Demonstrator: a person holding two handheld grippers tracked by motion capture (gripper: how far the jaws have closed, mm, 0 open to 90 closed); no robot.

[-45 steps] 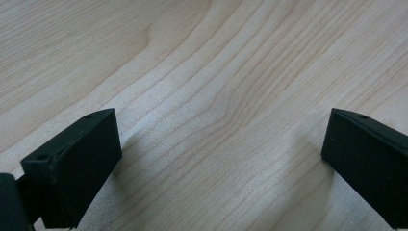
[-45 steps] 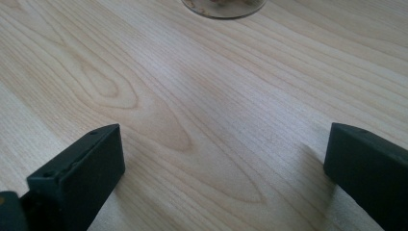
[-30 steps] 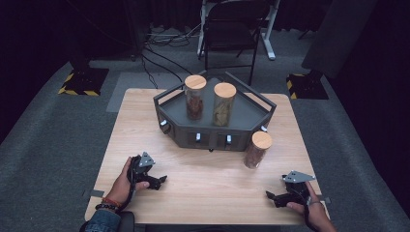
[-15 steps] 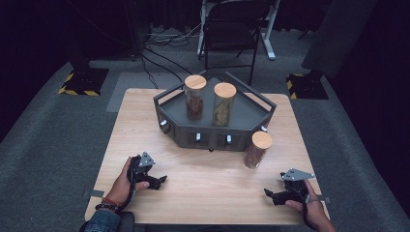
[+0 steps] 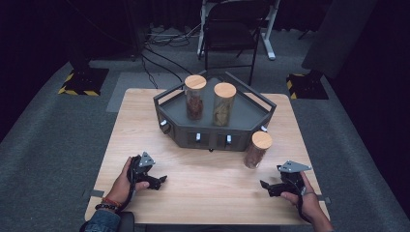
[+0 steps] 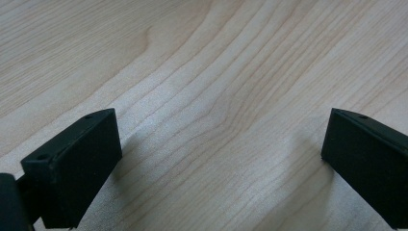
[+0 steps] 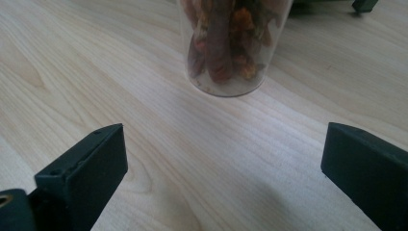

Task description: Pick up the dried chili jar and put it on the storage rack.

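Observation:
A clear jar with a wooden lid (image 5: pixel 256 150), holding reddish dried pieces, stands on the wooden table (image 5: pixel 140 125) just in front of the dark tray's right corner. The right gripper view has this jar (image 7: pixel 226 48) straight ahead, a short way beyond the jaws. My right gripper (image 5: pixel 266 186) is open; its jaws have just been closing slightly, with nothing between them (image 7: pixel 223 163). My left gripper (image 5: pixel 160 181) rests at the front left, open over bare wood (image 6: pixel 221 159). Two more lidded jars (image 5: pixel 195 96) (image 5: pixel 224 104) stand on the tray (image 5: pixel 186 134).
The dark angular tray has raised rails and small knobs along its front wall. Behind the table stand a folding chair (image 5: pixel 232 34) and floor cables. The table's front edge lies just behind both hands.
My right gripper has lifted a little and crept toward the jar on the table. The left hand and all three jars stay where they were.

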